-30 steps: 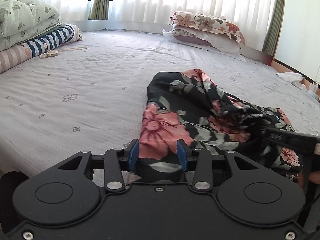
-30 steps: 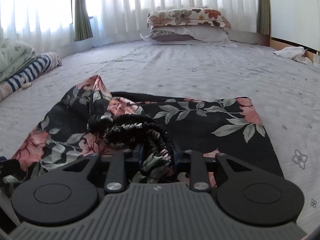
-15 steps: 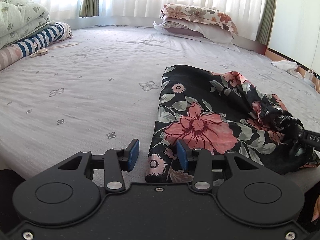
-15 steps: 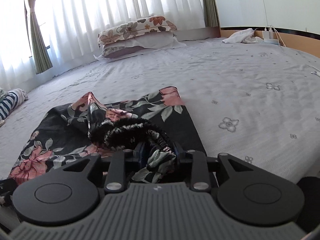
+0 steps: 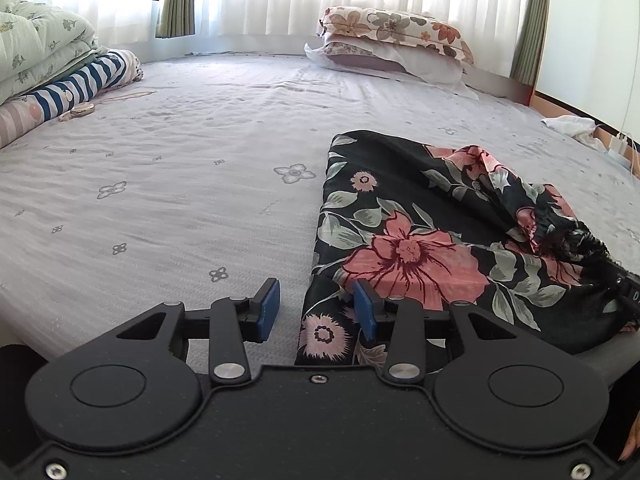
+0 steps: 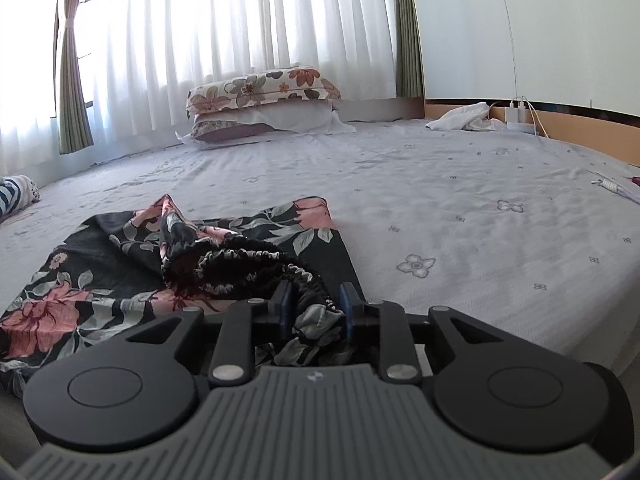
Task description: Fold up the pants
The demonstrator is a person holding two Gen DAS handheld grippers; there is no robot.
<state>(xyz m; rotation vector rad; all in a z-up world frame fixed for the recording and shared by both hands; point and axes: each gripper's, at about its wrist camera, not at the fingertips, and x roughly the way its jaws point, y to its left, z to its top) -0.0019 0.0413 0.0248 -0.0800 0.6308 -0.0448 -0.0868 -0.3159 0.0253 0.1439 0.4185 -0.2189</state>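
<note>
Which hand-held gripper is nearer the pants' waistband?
Right. The right hand-held gripper has the gathered waistband between its fingers; the left hand-held gripper sits at the pants' opposite edge.

The left gripper (image 5: 316,310) points forward and somewhat downward, its jaws standing apart. Its right blue pad (image 5: 365,312) lies against the folded edge of the pants (image 5: 404,248), while the left pad is clear of the cloth, so nothing is clamped. The right gripper (image 6: 314,312) also tilts down at a shallower angle; its jaws have just been closing, and they pinch the gathered waistband (image 6: 256,264) between the pads. A fingertip shows at the lower right edge of the left wrist view.
</note>
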